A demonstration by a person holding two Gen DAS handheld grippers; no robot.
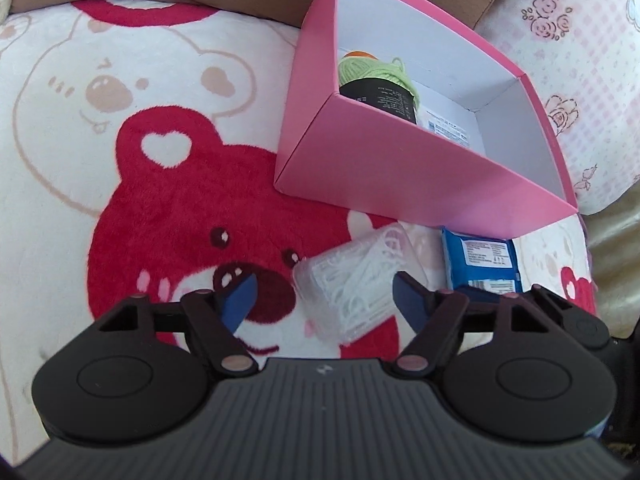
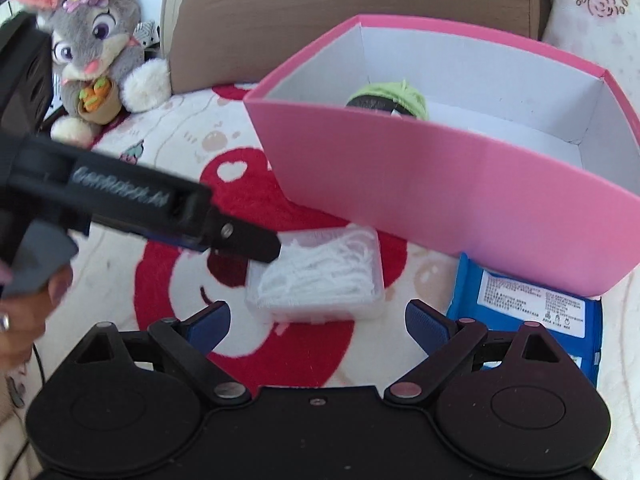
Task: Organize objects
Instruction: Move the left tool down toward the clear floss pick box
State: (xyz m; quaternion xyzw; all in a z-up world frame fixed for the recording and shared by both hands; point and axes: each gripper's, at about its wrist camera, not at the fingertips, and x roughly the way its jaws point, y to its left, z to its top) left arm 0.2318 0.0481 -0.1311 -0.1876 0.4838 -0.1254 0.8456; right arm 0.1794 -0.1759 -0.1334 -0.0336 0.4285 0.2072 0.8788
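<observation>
Floss box next for the pink box

Left gripper [image 1: 322, 298] straddles the clear plastic floss-pick box [image 1: 354, 284], jaws apart; right gripper [image 2: 318, 320] gapes wide, empty. Next: squeeze, lift into the pink cardboard box [image 1: 400, 184].

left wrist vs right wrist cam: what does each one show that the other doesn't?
Left wrist only: the orange item behind the green yarn, and a white printed label on the box floor.

Right wrist only: the plush bunny, the brown cushion, and the left gripper seen from outside, reaching over the clear floss-pick case.

Both: pink box, green yarn, floss-pick case, blue packet, bear blanket. Right gripper stands open, nothing between its fingers.
</observation>
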